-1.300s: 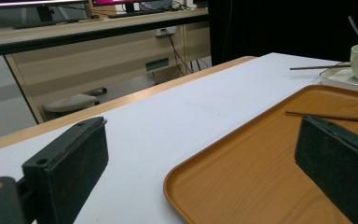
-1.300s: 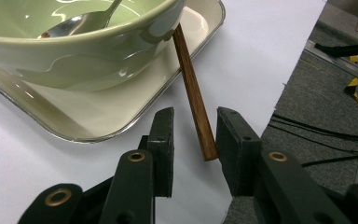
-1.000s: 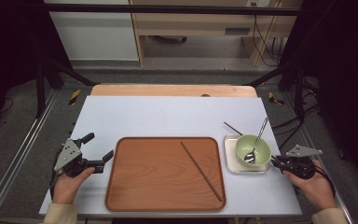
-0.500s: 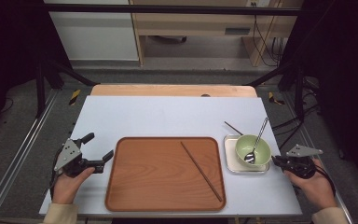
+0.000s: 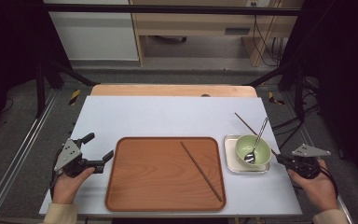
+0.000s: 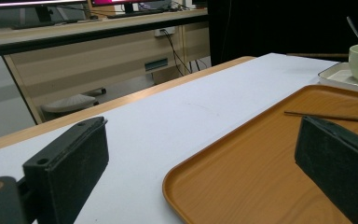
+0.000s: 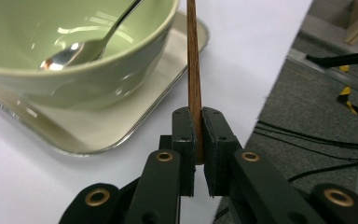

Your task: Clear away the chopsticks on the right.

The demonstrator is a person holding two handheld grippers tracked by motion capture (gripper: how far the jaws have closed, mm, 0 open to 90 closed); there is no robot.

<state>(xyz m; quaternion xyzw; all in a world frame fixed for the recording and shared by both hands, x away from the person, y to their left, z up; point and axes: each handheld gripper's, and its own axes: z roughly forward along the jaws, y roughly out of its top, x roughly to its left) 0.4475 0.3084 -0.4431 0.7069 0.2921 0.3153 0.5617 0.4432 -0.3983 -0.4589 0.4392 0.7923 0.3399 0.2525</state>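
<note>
The table (image 5: 168, 116) carries a brown tray (image 5: 158, 186) at the middle of its near edge. One chopstick (image 5: 201, 171) already lies on the tray, slanting from the centre toward 5 o'clock, so the work appears to be collecting the pair there.

At 3 o'clock from the tray stands a small metal dish (image 5: 230, 161), and a green bowl (image 5: 253, 150) sits in it with a spoon (image 5: 256, 142) leaning on its rim toward 1 o'clock. The dish probably keeps the bowl steady and away from the tray.

The second chopstick (image 5: 244, 122) lies on the table behind the bowl, running from 11 o'clock down toward 4 o'clock, past the right side of the dish. Its near end reaches the right gripper (image 5: 283, 160).

In the right gripper view the pads are together on this stick (image 7: 194, 70), clamped at its very end, and the stick goes straight forward past the bowl (image 7: 74, 56). Such an end grip is likely weak against turning, so the stick may swing when it is lifted.

The left gripper (image 5: 99, 152) rests at 9 o'clock from the tray, just beside its left edge. Its jaws stand wide apart, holding nothing and touching nothing; it seems to wait.
</note>
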